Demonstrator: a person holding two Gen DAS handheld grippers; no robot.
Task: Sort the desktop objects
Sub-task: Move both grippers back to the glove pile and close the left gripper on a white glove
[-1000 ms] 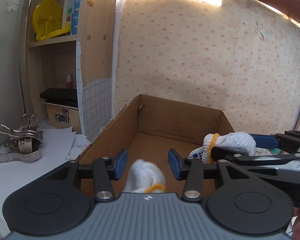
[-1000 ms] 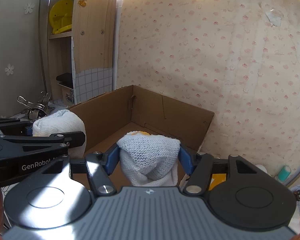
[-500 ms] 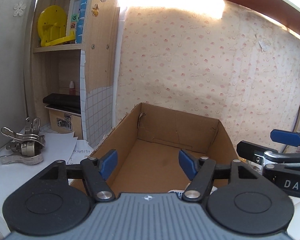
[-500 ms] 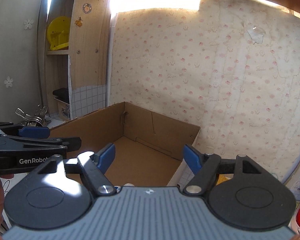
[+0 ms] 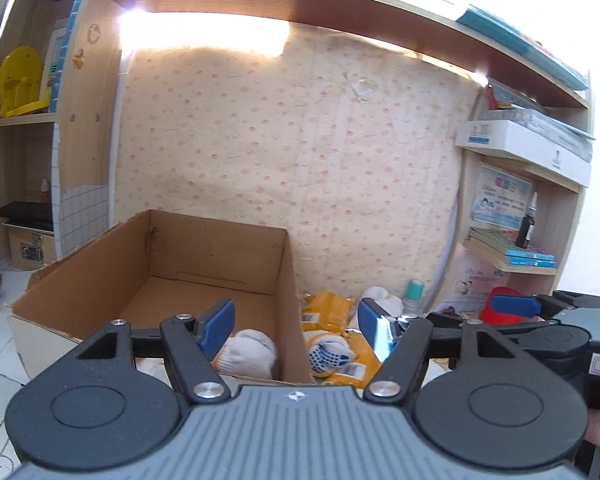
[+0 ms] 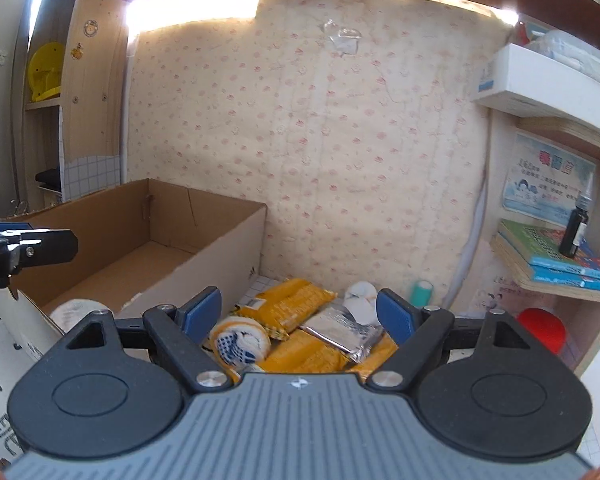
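One rolled glove [image 5: 249, 354] lies in your cardboard box [image 5: 100, 276]; both grippers, left gripper [image 5: 296, 322] and right gripper [image 6: 299, 312], just opened, empty. Dotted glove [image 6: 239, 343], yellow packets [image 6: 290, 306] remain on bench beside box.

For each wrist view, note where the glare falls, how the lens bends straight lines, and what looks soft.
Left wrist view: glare blows out the wallpaper top; the shelf board bows; the silver packet beside the left gripper looks smeared. Right wrist view: the same glare; the cardboard box edges curve; the foreground gloves are slightly soft.
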